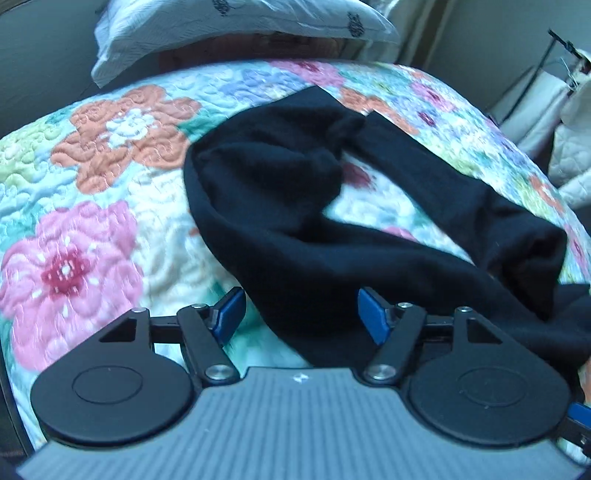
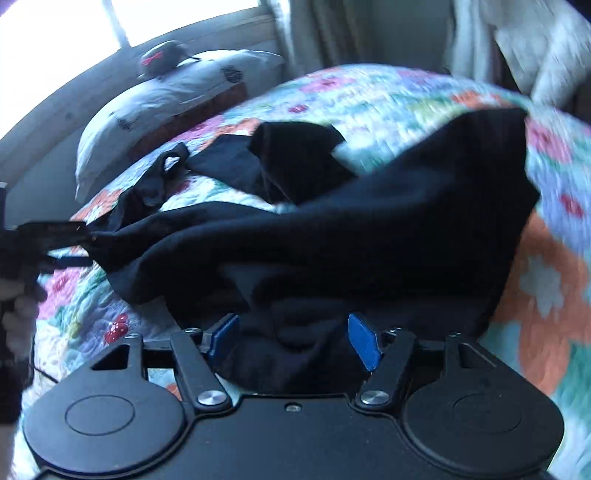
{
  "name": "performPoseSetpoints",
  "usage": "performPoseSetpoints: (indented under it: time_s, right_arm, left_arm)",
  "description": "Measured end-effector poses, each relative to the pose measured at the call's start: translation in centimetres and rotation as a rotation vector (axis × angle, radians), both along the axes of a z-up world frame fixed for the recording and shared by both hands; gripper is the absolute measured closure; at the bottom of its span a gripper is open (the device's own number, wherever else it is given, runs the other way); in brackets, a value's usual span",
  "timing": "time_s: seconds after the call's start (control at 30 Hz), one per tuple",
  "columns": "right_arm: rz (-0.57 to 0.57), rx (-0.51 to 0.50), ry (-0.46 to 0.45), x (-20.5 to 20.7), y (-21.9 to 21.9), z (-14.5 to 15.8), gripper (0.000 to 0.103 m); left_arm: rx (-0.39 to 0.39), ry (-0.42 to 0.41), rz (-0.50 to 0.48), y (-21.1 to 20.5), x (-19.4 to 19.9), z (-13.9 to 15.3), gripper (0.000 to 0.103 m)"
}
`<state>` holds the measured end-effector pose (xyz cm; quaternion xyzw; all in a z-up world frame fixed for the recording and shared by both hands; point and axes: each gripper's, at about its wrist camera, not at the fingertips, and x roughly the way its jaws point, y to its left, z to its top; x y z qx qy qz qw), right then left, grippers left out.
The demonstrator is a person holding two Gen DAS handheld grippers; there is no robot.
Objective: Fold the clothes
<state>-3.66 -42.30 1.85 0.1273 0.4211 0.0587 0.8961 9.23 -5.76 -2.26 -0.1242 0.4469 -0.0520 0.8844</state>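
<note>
A black garment (image 1: 295,236) lies crumpled on a floral quilt (image 1: 92,229), one long part stretching to the back right. My left gripper (image 1: 301,314) is open just above the quilt, and the garment's near edge runs between its blue pads (image 1: 231,314). In the right wrist view the same black garment (image 2: 369,221) is heaped in front of the camera. My right gripper (image 2: 291,338) is open too, with bunched black cloth between its blue pads (image 2: 364,341). The left gripper (image 2: 55,243) shows at the far left by the garment's end, held by a hand (image 2: 18,314).
A white pillow (image 1: 236,33) sits at the head of the bed, with a dark soft item (image 2: 162,55) on it below a bright window (image 2: 184,18). White quilted fabric (image 1: 569,155) hangs beyond the bed's right edge. Curtains (image 2: 314,33) hang behind.
</note>
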Motion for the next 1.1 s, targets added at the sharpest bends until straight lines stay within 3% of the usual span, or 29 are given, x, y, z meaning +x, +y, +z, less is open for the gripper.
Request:
performPoseSetpoints:
  time_s: [0.07, 0.3, 0.5, 0.73, 0.9, 0.93, 1.0, 1.03, 1.07, 1.1]
  right_arm:
    - [-0.026, 0.032, 0.002, -0.7, 0.0, -0.7, 0.032]
    - [0.017, -0.021, 0.066, -4.3, 1.0, -0.8, 0.032]
    - [0.025, -0.064, 0.049, -7.0, -0.1, -1.6, 0.031]
    - [-0.069, -0.102, -0.04, -4.5, -1.8, -3.1, 0.025]
    - [-0.133, 0.046, -0.063, -1.9, -4.5, -5.4, 0.015]
    - [-0.123, 0.059, -0.084, -1.6, -4.5, -5.6, 0.017]
    - [-0.073, 0.084, -0.117, -1.0, -4.0, -5.3, 0.044]
    - [-0.056, 0.112, -0.122, -0.8, -3.7, -5.0, 0.066]
    - [-0.052, 0.131, -0.129, -0.9, -3.5, -4.5, 0.076]
    - [-0.05, 0.131, -0.146, -1.1, -3.2, -3.8, 0.077]
  left_arm:
    - [0.003, -0.009, -0.043, -1.5, -1.2, 0.7, 0.036]
    - [0.048, -0.022, -0.18, -6.3, -4.6, 1.1, 0.028]
    - [-0.022, 0.02, -0.258, -8.8, -4.4, -0.6, 0.028]
    - [-0.021, 0.035, -0.274, -10.0, -4.1, -1.4, 0.025]
    - [-0.018, 0.045, -0.282, -10.7, -3.9, -1.8, 0.025]
    - [-0.017, 0.047, -0.283, -10.9, -3.9, -1.9, 0.025]
    - [-0.015, 0.051, -0.287, -11.2, -3.8, -2.1, 0.025]
    - [-0.015, 0.052, -0.288, -11.3, -3.8, -2.2, 0.025]
    - [-0.014, 0.054, -0.29, -11.5, -3.8, -2.3, 0.025]
    - [-0.015, 0.05, -0.294, -11.5, -3.8, -2.2, 0.025]
